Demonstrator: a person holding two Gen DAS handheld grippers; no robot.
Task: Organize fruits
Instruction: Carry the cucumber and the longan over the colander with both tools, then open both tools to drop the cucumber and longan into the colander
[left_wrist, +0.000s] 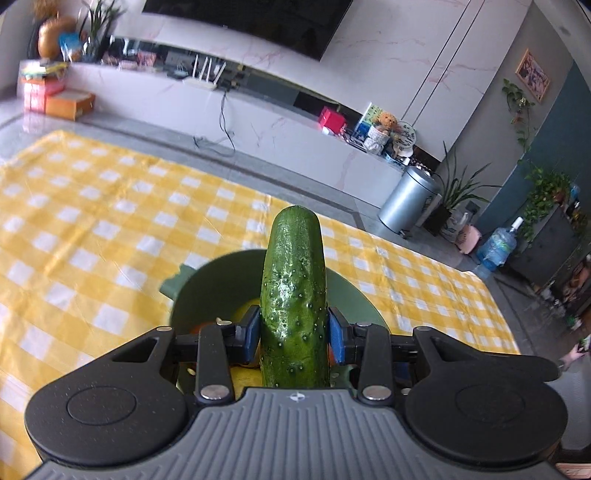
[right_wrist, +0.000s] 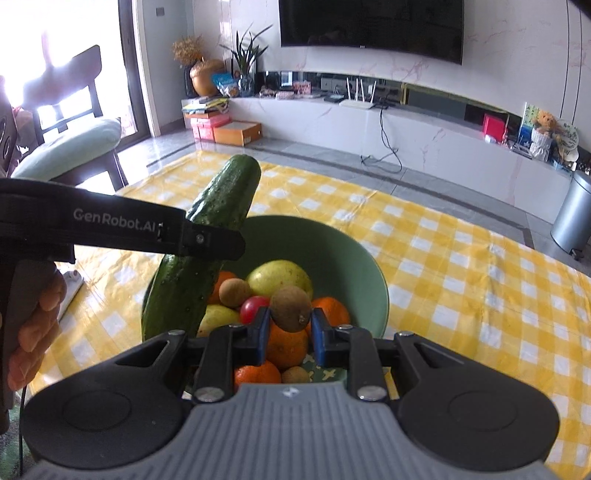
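the right gripper (right_wrist: 289, 334) is clamped on a small brown longan (right_wrist: 291, 308) just above the green bowl (right_wrist: 343, 254), which holds oranges (right_wrist: 286, 345), pears (right_wrist: 279, 278) and a red tomato (right_wrist: 253, 308). the left gripper (left_wrist: 293, 334) grips a cucumber (left_wrist: 294, 295) over the same bowl's near side, on the yellow checked cloth (left_wrist: 92, 229).

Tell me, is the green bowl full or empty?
Partly full: the green bowl holds oranges, a yellow-green pear and a red tomato.
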